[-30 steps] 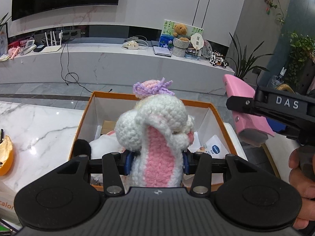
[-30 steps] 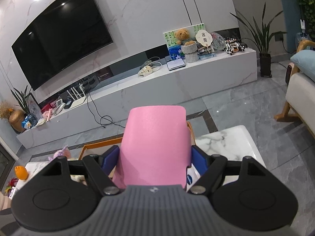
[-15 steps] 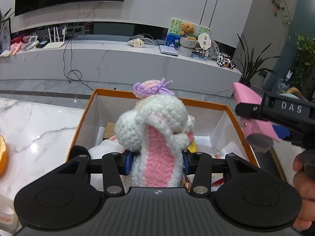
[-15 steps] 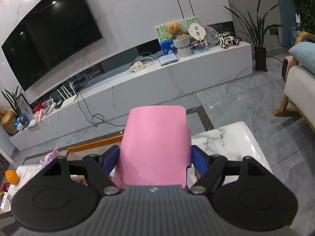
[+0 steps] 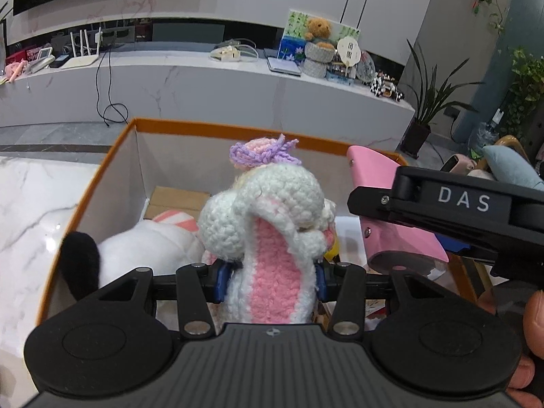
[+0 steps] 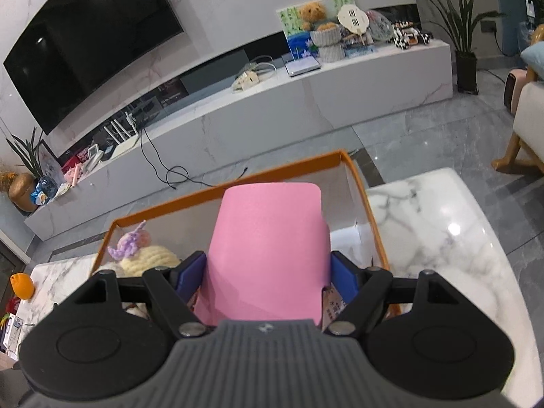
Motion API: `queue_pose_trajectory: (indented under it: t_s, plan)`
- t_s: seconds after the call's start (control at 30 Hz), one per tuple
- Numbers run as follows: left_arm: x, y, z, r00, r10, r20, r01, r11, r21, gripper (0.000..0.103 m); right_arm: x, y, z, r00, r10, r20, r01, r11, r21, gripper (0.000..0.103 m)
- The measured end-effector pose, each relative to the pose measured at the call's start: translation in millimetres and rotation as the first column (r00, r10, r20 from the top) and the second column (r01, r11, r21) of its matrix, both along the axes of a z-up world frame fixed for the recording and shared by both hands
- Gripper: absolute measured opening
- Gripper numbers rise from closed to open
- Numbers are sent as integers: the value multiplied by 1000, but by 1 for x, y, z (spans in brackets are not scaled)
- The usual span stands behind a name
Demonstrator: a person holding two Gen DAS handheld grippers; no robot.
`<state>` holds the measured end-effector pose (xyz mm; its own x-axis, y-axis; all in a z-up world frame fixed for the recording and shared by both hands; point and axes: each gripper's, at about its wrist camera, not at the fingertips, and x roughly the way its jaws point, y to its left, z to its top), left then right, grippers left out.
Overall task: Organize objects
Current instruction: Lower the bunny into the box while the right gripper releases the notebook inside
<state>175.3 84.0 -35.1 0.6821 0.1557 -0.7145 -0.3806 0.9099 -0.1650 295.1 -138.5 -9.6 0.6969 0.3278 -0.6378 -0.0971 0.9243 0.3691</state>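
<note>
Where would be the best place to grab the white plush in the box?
Grip the white plush across its rounded body, coming from above. It lies low in the box, whose walls block the sides, and its black ear is a floppier hold.

My left gripper point(image 5: 270, 280) is clamped, blue pads pressing either side of a white and pink crocheted toy point(image 5: 268, 238). My right gripper point(image 6: 268, 280) is closed around a flat pink plastic piece point(image 6: 268, 251), my right hand point(image 5: 530, 350) gripping its handle.
</note>
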Motion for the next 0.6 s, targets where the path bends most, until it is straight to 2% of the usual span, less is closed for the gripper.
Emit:
queue_pose_trajectory:
  t_s: [0.1, 0.4, 0.6]
  plan:
    - [3, 0, -2, 1000, 4, 5, -4, 1000, 4, 54, 6, 2, -8, 1000, -2, -18, 2, 1000, -6, 79]
    - [9, 1, -5, 1000, 15, -2, -15, 1000, 2, 55, 4, 13, -11, 1000, 17, 12, -16, 997, -69, 79]
    - [9, 3, -3, 1000, 15, 4, -15, 1000, -11, 58, 4, 9, -12, 1000, 8, 21, -7, 998, -68, 80]
